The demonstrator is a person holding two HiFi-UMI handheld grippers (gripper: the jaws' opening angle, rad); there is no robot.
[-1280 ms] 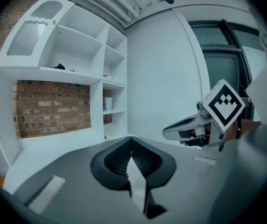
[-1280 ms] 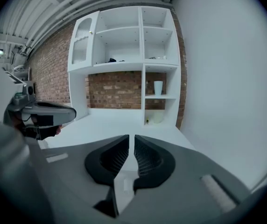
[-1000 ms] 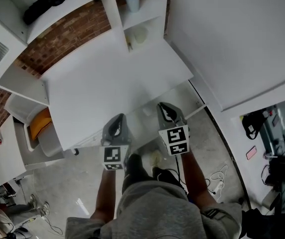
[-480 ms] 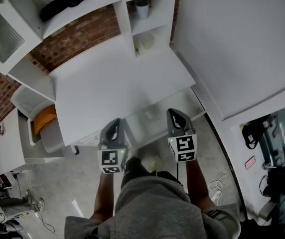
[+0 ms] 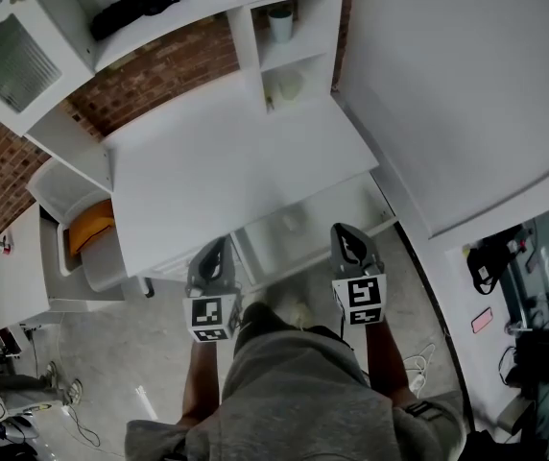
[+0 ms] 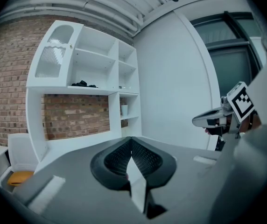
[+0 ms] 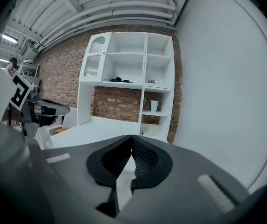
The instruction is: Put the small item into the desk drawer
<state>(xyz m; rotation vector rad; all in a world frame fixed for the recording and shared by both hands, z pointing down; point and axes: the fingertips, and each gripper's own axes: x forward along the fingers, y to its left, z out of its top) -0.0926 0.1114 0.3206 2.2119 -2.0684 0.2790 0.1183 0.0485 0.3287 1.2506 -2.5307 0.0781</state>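
The white desk (image 5: 226,176) fills the middle of the head view. Its drawer (image 5: 361,200) stands pulled out under the front edge, and a small pale item (image 5: 291,222) lies inside it. My left gripper (image 5: 218,246) hovers at the drawer's left front corner, shut and empty. My right gripper (image 5: 344,232) hangs near the drawer's right front, also shut with nothing held. In the left gripper view my left gripper (image 6: 130,142) has its jaws together; the right gripper view shows my right gripper (image 7: 132,139) the same way.
A white shelf unit (image 5: 255,41) stands behind the desk, holding a cup (image 5: 281,22), a pale bowl (image 5: 289,86) and a black bundle (image 5: 145,5). Left of the desk is a bin with an orange thing (image 5: 87,230). A white wall panel (image 5: 466,84) runs along the right. Cables (image 5: 418,339) lie on the floor.
Both grippers have drawn back from over the drawer toward the person. The head view has tilted, so the desk and shelves sit higher and further right in it.
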